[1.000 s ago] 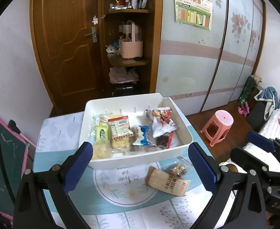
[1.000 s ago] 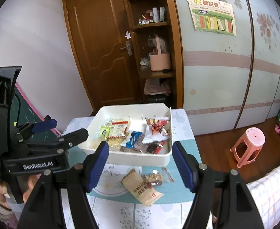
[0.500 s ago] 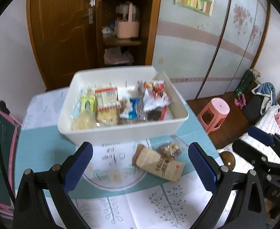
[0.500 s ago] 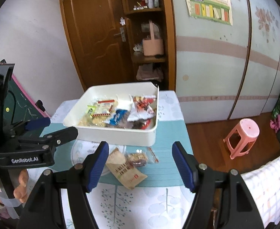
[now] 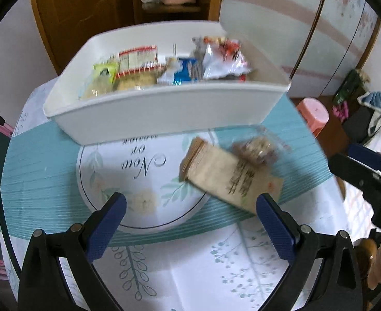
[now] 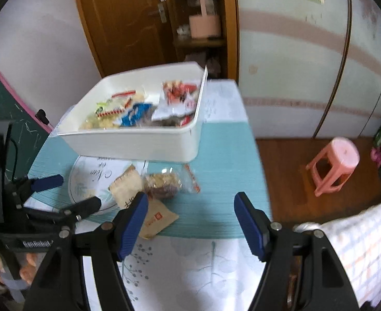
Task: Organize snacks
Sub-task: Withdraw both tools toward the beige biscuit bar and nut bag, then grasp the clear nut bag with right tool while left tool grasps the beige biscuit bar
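Observation:
A white bin (image 5: 164, 108) (image 6: 138, 142) holding several snack packets stands on the table. In front of it lie a tan paper snack packet (image 5: 229, 176) (image 6: 128, 185) and a clear bag of nuts (image 5: 257, 149) (image 6: 163, 184), side by side. My left gripper (image 5: 190, 207) is open and empty, low over the table, with the tan packet near its right finger. My right gripper (image 6: 190, 216) is open and empty, just right of and nearer than both packets. The left gripper also shows in the right wrist view (image 6: 68, 194).
The table wears a teal and white printed cloth (image 5: 47, 181). Its right edge drops to a wood floor with a pink stool (image 6: 333, 163). A chalkboard (image 6: 6, 108) leans at the left. A door and a shelf stand behind.
Both grippers have dropped and moved forward toward the two packets in front of the bin. Both stay open and empty.

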{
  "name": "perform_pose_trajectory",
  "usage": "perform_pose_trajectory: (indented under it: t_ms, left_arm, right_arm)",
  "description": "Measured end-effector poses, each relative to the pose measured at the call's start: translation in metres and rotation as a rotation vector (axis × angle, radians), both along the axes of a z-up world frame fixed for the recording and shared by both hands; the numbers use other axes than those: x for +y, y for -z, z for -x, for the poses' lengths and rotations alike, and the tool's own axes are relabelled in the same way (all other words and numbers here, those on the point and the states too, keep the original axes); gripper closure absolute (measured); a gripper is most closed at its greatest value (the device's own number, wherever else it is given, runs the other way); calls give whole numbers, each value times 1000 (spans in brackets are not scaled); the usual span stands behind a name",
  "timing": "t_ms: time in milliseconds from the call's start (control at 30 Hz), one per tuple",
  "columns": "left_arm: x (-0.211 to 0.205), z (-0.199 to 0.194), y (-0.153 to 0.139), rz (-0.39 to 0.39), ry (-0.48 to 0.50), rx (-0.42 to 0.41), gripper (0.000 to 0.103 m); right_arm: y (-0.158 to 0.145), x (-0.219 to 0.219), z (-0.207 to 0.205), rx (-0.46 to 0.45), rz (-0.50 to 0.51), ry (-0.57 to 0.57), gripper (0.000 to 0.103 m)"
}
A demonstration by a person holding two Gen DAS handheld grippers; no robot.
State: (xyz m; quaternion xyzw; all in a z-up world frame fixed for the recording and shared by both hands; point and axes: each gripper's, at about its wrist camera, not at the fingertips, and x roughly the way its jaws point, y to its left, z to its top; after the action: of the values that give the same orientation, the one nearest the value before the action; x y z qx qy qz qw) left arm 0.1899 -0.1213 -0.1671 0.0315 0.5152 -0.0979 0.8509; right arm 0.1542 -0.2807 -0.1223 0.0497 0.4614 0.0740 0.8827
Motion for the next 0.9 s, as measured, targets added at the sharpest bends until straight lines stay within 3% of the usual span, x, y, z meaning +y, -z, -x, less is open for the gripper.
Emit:
perform_pose_trajectory:
  t_ms: [233,467,633,733,767,900]
  left_arm:
    - [12,-6,31,1,-47,84,3]
    - [24,-6,38,15,-74,104,3]
    - [28,-4,37,33,-78,111,3]
    - [24,-2,34,31,-70,112,3]
    - [22,-1,35,28,-64,111,3]
    - [19,3,31,26,-51,110,3]
  right_arm:
    - [35,21,-33,97,-75,-12,34]
    - [55,37,-62,164,-110,20,34]
    - [68,58,-70,198,10,10,34]
    - [72,57,-68,192,-2,8,41]
    - [72,55,-67,191,-12,12,47]
    - [71,46,-60,174,-21,-2,49]
